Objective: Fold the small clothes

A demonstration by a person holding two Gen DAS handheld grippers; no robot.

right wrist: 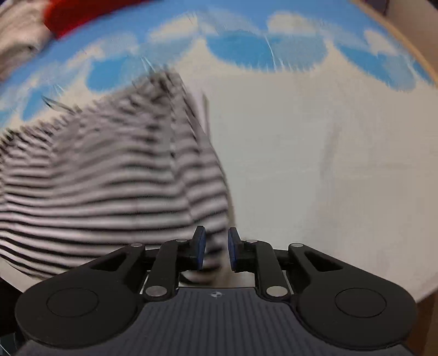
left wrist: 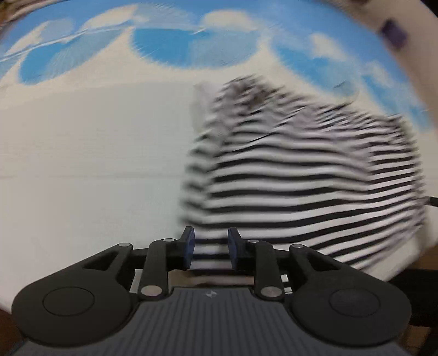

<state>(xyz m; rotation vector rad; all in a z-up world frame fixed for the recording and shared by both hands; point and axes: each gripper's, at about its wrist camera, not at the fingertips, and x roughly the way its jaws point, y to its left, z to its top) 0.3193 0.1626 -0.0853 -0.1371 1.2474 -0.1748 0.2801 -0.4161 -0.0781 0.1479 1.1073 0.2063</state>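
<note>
A black-and-white striped garment (left wrist: pixel 301 178) lies bunched on a cloth with a blue-and-white cloud print. Both views are blurred by motion. My left gripper (left wrist: pixel 210 247) is at the garment's near left hem; its blue pads stand a little apart with striped fabric between them. In the right wrist view the same garment (right wrist: pixel 104 178) fills the left side. My right gripper (right wrist: pixel 216 247) is at its near right corner, pads a little apart, with the fabric's edge between them. Whether either gripper pinches the fabric does not show.
The cloud-print cloth (left wrist: pixel 82 164) covers the table, also in the right wrist view (right wrist: pixel 328 164). A red item (right wrist: pixel 82 13) and pale fabric (right wrist: pixel 19 35) lie at the far left. A purple object (left wrist: pixel 394 32) sits at the far right. The table edge (right wrist: pixel 427 295) runs near right.
</note>
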